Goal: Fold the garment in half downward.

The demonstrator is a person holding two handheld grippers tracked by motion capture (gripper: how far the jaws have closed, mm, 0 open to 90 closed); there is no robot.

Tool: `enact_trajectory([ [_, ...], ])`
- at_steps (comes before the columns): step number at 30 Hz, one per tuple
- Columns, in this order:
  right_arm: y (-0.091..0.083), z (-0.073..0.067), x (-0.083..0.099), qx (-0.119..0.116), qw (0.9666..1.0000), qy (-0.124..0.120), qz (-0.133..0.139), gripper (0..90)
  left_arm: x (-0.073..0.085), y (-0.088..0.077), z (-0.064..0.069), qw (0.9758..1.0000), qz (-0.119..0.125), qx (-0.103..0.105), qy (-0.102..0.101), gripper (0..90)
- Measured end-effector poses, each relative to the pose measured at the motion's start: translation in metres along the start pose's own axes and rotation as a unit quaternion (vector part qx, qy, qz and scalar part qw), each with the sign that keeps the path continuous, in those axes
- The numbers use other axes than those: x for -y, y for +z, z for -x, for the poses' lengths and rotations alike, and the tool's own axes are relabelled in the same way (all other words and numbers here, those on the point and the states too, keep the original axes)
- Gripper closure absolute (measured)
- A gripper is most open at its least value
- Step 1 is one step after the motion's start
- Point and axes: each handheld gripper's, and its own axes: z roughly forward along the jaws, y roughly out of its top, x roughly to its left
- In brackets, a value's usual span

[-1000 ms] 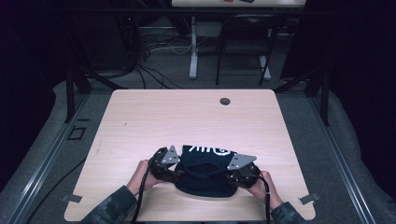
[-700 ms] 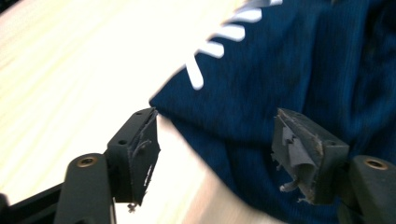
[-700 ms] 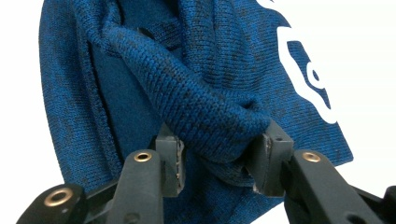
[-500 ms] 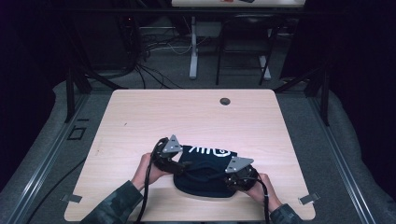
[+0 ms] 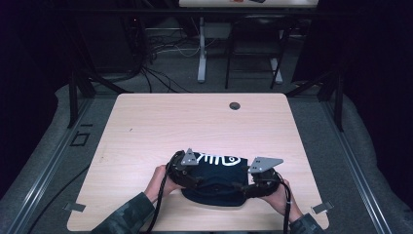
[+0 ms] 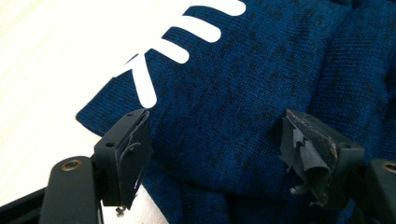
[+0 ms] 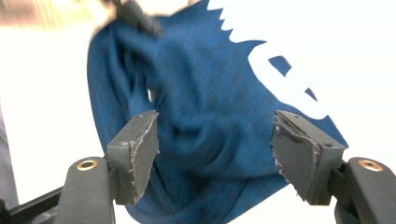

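Dark blue knit garment (image 5: 216,178) with a white printed design (image 5: 220,159), bunched in a soft folded heap on the near middle of the pale wooden counter (image 5: 160,126), print along its far edge. Judged light, limp and stretchy: no stiffness to lever against, likely to sag and slip apart in layers, not fragile. Best taken by a pinch on a folded edge or thick ridge of cloth, one at each side, rather than on the flat top layer. Left claw (image 6: 219,158) spread wide, jaws straddling a fold at the garment's left end, nothing pinched between them. Right claw (image 7: 215,158) likewise wide apart over the right end, cloth beneath blurred, nothing gripped. In the high view, left claw (image 5: 187,175) and right claw (image 5: 253,187) pressed close against the heap's two sides, a hand behind each. Compared with half a second ago: heap in much the same spot, slightly more gathered, both claws drawn in a little nearer each other. Farther off, a small dark grommet hole (image 5: 234,105) near the counter's far edge, well apart from the garment.
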Motion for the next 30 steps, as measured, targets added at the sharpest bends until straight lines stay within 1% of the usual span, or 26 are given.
enact_trajectory([
  [1, 0.000, 0.000, 0.000, 0.000, 1.0000, 0.000, 0.000, 32.6, 0.000, 0.000, 0.000, 1.0000, -0.002, 0.000, 0.003, 24.7],
  [2, 0.002, 0.005, -0.007, 0.010, 0.9998, 0.013, 0.005, 33.4, 0.000, 0.000, 0.001, 1.0000, -0.003, -0.002, 0.004, 24.7],
  [3, 0.002, 0.005, -0.007, 0.010, 0.9998, 0.013, 0.005, 33.4, 0.000, 0.000, 0.001, 1.0000, -0.003, -0.002, 0.004, 24.5],
  [4, 0.011, 0.007, -0.011, 0.016, 0.9995, 0.027, -0.006, 33.8, 0.000, 0.001, 0.001, 1.0000, -0.002, -0.003, 0.003, 24.3],
  [5, 0.011, 0.007, -0.011, 0.016, 0.9995, 0.027, -0.006, 33.8, 0.000, 0.001, 0.001, 1.0000, -0.002, -0.003, 0.003, 24.1],
  [6, 0.024, 0.008, -0.010, 0.013, 0.9990, 0.037, -0.023, 33.9, 0.001, 0.001, 0.000, 1.0000, -0.004, -0.003, 0.001, 23.6],
  [7, 0.030, 0.007, -0.008, 0.014, 0.9986, 0.038, -0.034, 34.0, 0.002, 0.001, 0.001, 1.0000, -0.004, -0.004, 0.000, 23.4],
  [8, 0.030, 0.007, -0.008, 0.014, 0.9986, 0.038, -0.034, 34.0, 0.002, 0.001, 0.001, 1.0000, -0.004, -0.004, 0.000, 23.1],
  [9, 0.036, 0.006, -0.006, 0.012, 0.9982, 0.041, -0.043, 33.9, 0.003, 0.001, 0.000, 1.0000, -0.005, -0.003, -0.001, 23.1],
  [10, 0.045, 0.003, 0.000, 0.010, 0.9969, 0.047, -0.062, 33.4, 0.006, 0.003, 0.001, 1.0000, -0.004, -0.006, -0.003, 22.7],
  [12, 0.051, 0.002, 0.006, 0.007, 0.9954, 0.051, -0.080, 31.9, 0.008, 0.004, 0.001, 1.0000, -0.006, -0.005, -0.004, 21.9],
  [13, 0.051, 0.002, 0.006, 0.007, 0.9954, 0.051, -0.080, 31.9, 0.009, 0.004, 0.001, 1.0000, -0.006, -0.004, -0.007, 21.9],
  [14, 0.054, 0.001, 0.012, 0.003, 0.9946, 0.054, -0.089, 28.9, 0.011, 0.005, 0.002, 0.9999, -0.008, -0.004, -0.005, 21.3],
  [15, 0.055, 0.001, 0.014, 0.002, 0.9941, 0.056, -0.093, 27.4, 0.013, 0.007, 0.003, 0.9999, -0.009, -0.004, -0.009, 21.1],
  [16, 0.056, 0.000, 0.015, 0.003, 0.9940, 0.054, -0.095, 26.4, 0.014, 0.008, 0.004, 0.9999, -0.005, -0.006, -0.012, 21.0],
  [18, 0.057, 0.000, 0.016, 0.000, 0.9943, 0.050, -0.094, 25.5, 0.015, 0.008, 0.004, 0.9999, -0.008, -0.004, -0.013, 20.8],
  [19, 0.059, 0.000, 0.016, 0.005, 0.9941, 0.043, -0.100, 23.3, 0.017, 0.008, 0.005, 0.9998, -0.006, -0.007, -0.018, 20.7],
  [20, 0.061, 0.001, 0.016, 0.004, 0.9941, 0.040, -0.101, 22.7, 0.018, 0.009, 0.006, 0.9997, -0.004, -0.008, -0.021, 20.6],
  [22, 0.064, 0.001, 0.015, 0.009, 0.9939, 0.027, -0.107, 21.5, 0.018, 0.008, 0.006, 0.9997, -0.005, -0.006, -0.023, 20.3],
  [23, 0.066, 0.001, 0.014, 0.012, 0.9941, 0.027, -0.105, 20.8, 0.020, 0.009, 0.007, 0.9995, -0.001, -0.012, -0.029, 20.1],
  [24, 0.066, 0.001, 0.014, 0.012, 0.9941, 0.027, -0.105, 20.8, 0.020, 0.009, 0.007, 0.9995, -0.001, -0.012, -0.029, 19.8],
  [25, 0.069, 0.005, 0.012, 0.010, 0.9934, 0.021, -0.112, 19.4, 0.020, 0.009, 0.007, 0.9994, -0.002, -0.014, -0.030, 19.2],
  [27, 0.073, 0.009, 0.009, 0.011, 0.9930, 0.019, -0.116, 18.0, 0.020, 0.009, 0.006, 0.9992, -0.003, -0.018, -0.035, 18.2],
  [28, 0.075, 0.011, 0.008, 0.010, 0.9929, 0.017, -0.117, 17.7, 0.020, 0.010, 0.006, 0.9991, -0.002, -0.020, -0.037, 17.7],
  [29, 0.078, 0.013, 0.007, 0.013, 0.9932, 0.020, -0.114, 17.4, 0.020, 0.011, 0.004, 0.9988, -0.001, -0.028, -0.040, 17.7],
  [30, 0.078, 0.013, 0.007, 0.013, 0.9932, 0.020, -0.114, 17.4, 0.020, 0.011, 0.004, 0.9988, -0.001, -0.028, -0.040, 17.6],
])
